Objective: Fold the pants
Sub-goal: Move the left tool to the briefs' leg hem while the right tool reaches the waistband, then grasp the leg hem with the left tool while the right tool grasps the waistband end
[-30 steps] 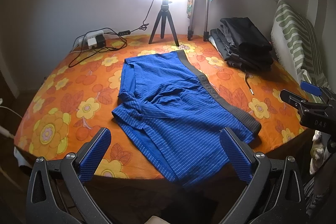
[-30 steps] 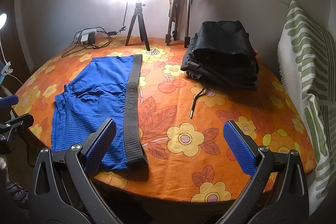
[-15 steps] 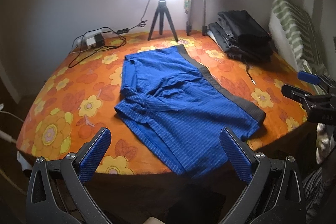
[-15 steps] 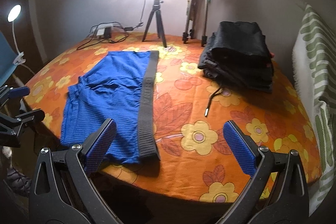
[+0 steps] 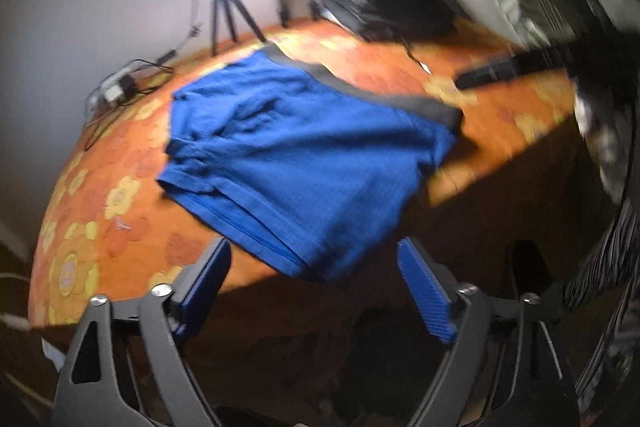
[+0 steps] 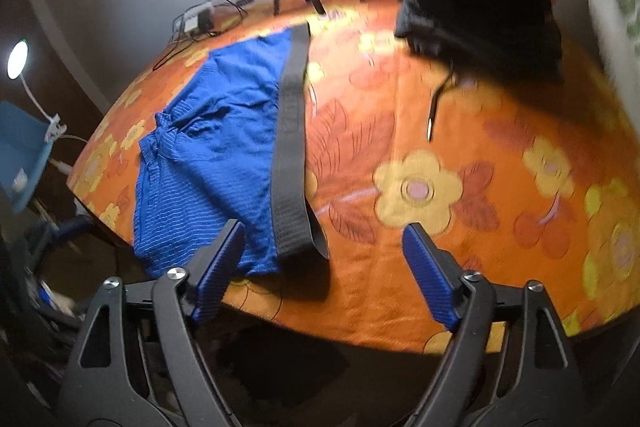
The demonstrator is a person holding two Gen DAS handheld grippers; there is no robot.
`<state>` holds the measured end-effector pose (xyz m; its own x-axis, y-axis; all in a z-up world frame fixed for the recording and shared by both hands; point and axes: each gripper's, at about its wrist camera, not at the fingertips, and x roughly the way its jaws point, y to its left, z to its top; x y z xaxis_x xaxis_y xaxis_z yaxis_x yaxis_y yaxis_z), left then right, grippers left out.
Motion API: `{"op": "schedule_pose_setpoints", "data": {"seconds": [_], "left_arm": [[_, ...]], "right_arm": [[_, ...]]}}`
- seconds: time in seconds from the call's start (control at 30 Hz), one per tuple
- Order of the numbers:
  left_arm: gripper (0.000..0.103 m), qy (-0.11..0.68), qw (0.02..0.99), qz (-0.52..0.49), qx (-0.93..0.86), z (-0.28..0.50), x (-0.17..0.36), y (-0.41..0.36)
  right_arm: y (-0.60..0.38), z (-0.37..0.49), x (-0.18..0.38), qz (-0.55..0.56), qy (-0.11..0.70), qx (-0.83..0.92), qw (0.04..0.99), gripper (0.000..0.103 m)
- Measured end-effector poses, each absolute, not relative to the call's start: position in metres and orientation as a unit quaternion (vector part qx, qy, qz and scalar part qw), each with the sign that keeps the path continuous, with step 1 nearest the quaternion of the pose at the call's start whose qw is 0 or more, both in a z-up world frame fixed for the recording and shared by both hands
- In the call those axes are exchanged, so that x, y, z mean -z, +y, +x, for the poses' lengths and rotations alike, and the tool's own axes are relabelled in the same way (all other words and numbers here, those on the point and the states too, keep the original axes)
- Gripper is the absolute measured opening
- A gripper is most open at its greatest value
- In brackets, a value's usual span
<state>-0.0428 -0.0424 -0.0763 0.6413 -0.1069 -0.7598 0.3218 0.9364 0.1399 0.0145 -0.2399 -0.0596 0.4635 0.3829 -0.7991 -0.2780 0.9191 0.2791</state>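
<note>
Approach step; no fold made yet. Your left gripper is spread, empty, just short of the near hem of the blue pin-striped shorts. Your right gripper is likewise spread, empty, with the near end of the dark grey elastic waistband just ahead between its fingers. The shorts lie flat on the orange flowered tablecloth. The waistband, their long axis, runs away from you; the legs point to the left of the right gripper's fingers. Next, I judge: pinch both near corners.

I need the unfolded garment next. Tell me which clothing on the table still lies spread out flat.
The blue striped shorts with the grey waistband, nearest both grippers. The black clothes at the far side are already stacked.
</note>
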Motion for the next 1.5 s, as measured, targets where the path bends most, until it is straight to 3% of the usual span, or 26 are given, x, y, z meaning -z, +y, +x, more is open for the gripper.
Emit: {"op": "schedule_pose_setpoints", "data": {"seconds": [0.4, 0.77, 0.93, 1.03, 1.1, 1.17, 1.5], "left_arm": [[0.079, 0.401, 0.880, 0.224, 0.120, -0.046, 0.108, -0.068], [0.049, 0.393, 0.879, 0.254, 0.093, -0.035, 0.122, -0.066], [0.041, 0.400, 0.882, 0.227, 0.107, -0.031, 0.115, -0.061], [0.029, 0.395, 0.883, 0.223, 0.119, -0.034, 0.113, -0.062], [0.022, 0.394, 0.885, 0.216, 0.125, -0.036, 0.110, -0.062], [0.010, 0.395, 0.885, 0.205, 0.134, -0.035, 0.107, -0.061], [0.005, 0.379, 0.904, 0.138, 0.140, -0.025, 0.078, -0.043]], "right_arm": [[-0.249, 0.027, 0.091, 0.137, 0.543, -0.201, 0.803, 0.068], [-0.240, 0.030, 0.098, 0.150, 0.558, -0.207, 0.790, 0.061], [-0.238, 0.031, 0.102, 0.157, 0.563, -0.209, 0.784, 0.059], [-0.235, 0.030, 0.103, 0.156, 0.565, -0.210, 0.782, 0.051], [-0.233, 0.031, 0.104, 0.157, 0.567, -0.214, 0.780, 0.041], [-0.232, 0.032, 0.105, 0.161, 0.569, -0.215, 0.777, 0.034], [-0.232, 0.037, 0.085, 0.196, 0.546, -0.232, 0.781, 0.024]]}}
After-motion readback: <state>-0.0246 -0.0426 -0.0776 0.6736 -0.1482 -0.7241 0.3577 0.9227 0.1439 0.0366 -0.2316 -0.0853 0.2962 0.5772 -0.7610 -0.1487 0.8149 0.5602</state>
